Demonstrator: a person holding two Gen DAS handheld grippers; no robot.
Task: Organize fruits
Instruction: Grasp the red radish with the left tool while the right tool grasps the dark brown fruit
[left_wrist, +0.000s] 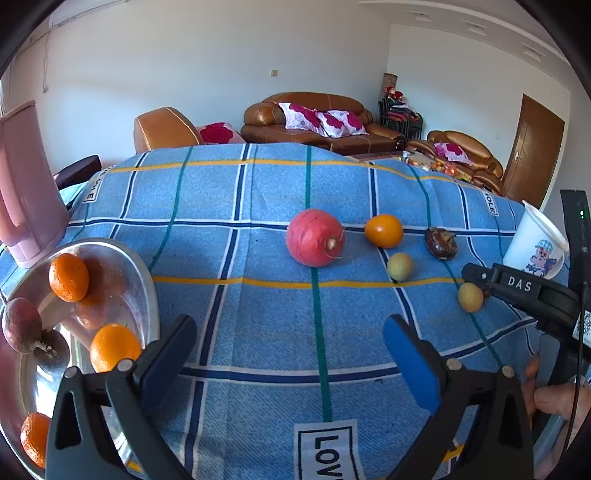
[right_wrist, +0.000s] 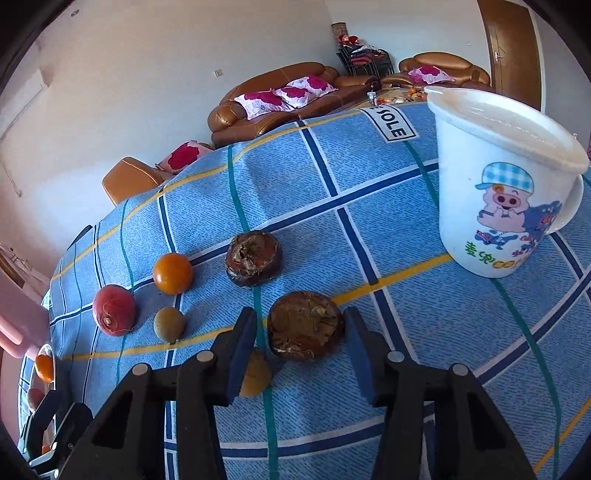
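Loose on the blue checked cloth lie a red round fruit (left_wrist: 315, 242), an orange (left_wrist: 383, 230), a dark brown fruit (left_wrist: 440, 243) and two small yellow-green fruits (left_wrist: 399, 266) (left_wrist: 470, 297). A steel plate (left_wrist: 144, 280) at the left holds three oranges and a reddish fruit (left_wrist: 21, 325). My left gripper (left_wrist: 290, 343) is open and empty over bare cloth beside the plate. My right gripper (right_wrist: 301, 341) is open, its jaws on either side of a second brown fruit (right_wrist: 305, 325), not closed on it. The other brown fruit (right_wrist: 253, 263) lies just beyond.
A white cartoon mug (right_wrist: 498, 184) stands at the right, close to my right gripper. A pink jug (left_wrist: 26, 184) stands behind the plate at the left. The table's far edge drops off toward brown sofas.
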